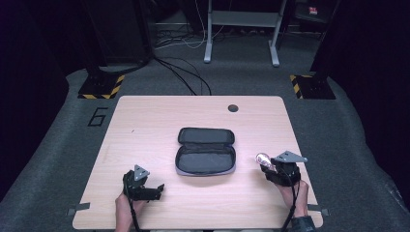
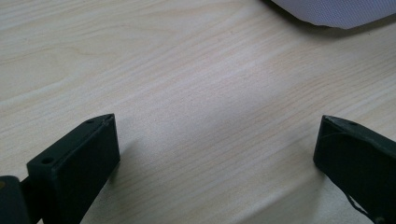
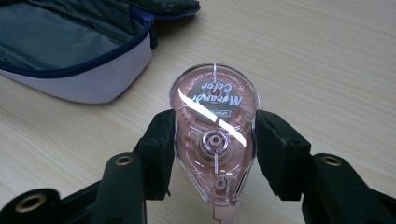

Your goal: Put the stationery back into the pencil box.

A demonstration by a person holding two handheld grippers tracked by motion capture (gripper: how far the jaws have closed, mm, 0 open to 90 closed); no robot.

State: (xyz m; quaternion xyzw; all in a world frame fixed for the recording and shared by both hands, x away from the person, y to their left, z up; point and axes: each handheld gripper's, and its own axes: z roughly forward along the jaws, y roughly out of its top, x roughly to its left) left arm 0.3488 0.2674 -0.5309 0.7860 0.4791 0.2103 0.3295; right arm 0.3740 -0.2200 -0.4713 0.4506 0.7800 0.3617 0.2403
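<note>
Right gripper (image 3: pixel 214 135) pinched a clear pink correction tape dispenser (image 3: pixel 214 130); left gripper (image 2: pixel 217 140) sat spread over bare wood.

The dispenser was clamped flat between the right jaws, its sides pressed by both pads, held above the table (image 1: pixel 145 121) just right of the open pencil case (image 1: pixel 205 151) at the table's middle. The left jaws stood wide apart with nothing between them, low over the tabletop, with an edge of the case near them.
</note>
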